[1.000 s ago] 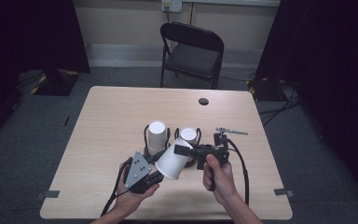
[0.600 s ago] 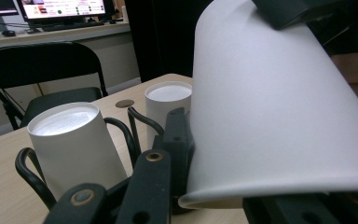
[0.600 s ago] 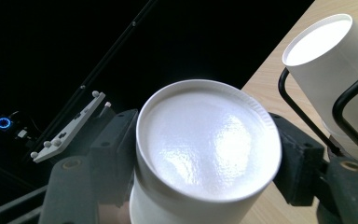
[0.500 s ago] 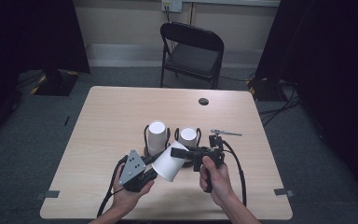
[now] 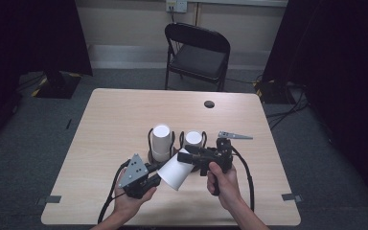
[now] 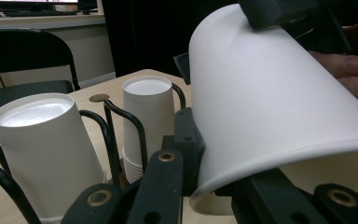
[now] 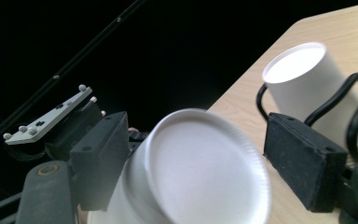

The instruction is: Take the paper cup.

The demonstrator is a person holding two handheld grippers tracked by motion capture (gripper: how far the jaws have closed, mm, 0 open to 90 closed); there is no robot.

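Wire rack, 2 cup stacks close.

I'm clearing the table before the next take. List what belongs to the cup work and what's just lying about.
In the job: paper cup, clamped at its rim by the left gripper; right gripper, jaws just opening around its base; two cup stacks in the wire holder.
Lying about: folding chair; dark disc on the table.
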